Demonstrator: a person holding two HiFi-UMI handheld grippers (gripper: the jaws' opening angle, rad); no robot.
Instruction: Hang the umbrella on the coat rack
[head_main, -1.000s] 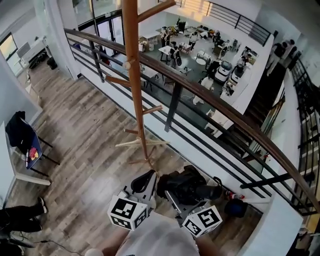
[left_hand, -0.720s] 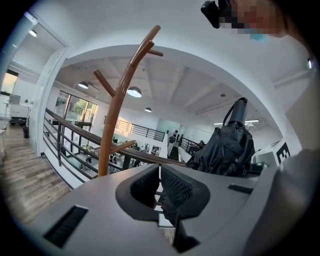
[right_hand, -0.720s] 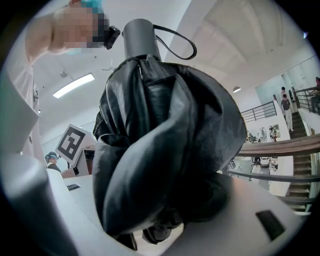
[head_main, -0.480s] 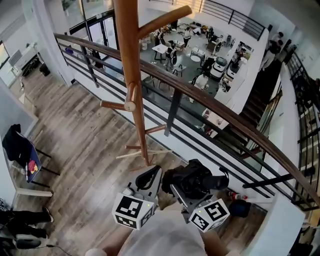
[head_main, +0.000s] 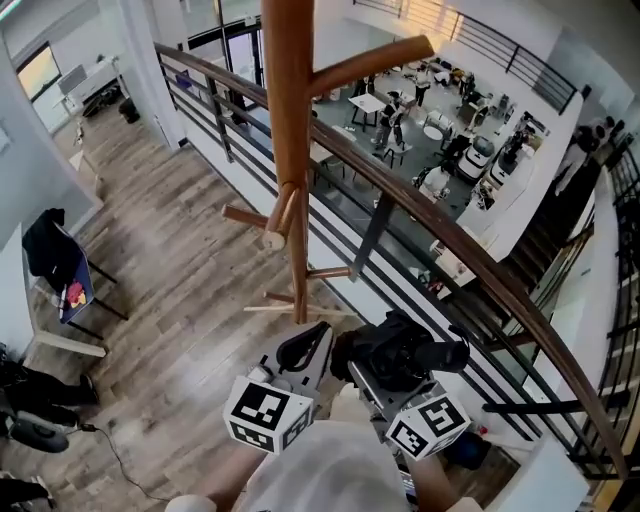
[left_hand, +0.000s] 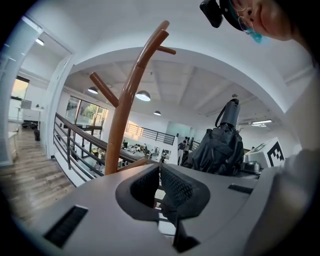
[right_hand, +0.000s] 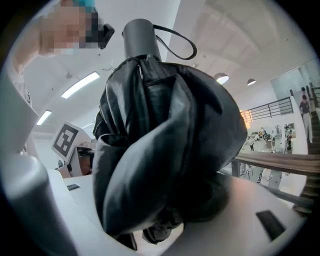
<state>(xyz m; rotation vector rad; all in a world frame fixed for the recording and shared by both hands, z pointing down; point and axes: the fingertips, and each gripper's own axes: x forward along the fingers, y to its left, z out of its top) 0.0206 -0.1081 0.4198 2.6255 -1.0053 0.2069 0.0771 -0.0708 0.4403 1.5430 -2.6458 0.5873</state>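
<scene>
Wood-plank floor (head_main: 170, 250) meets a dark railing (head_main: 372, 238) with wooden handrail, overlooking a busy lower hall (head_main: 450, 130) at 1 o'clock, a jacket-draped chair (head_main: 55, 265) at 9 o'clock, glass doors (head_main: 238, 42) at 11 o'clock

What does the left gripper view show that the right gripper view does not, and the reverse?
Only the left gripper view shows the brown wooden coat rack, its visible pegs bare, and the left gripper shut on nothing. Only the right gripper view shows the right gripper clamped on the black folded fabric umbrella, which fills most of that view. Both views show the umbrella, with its wrist loop on top, and the wooden-topped balcony railing.
</scene>
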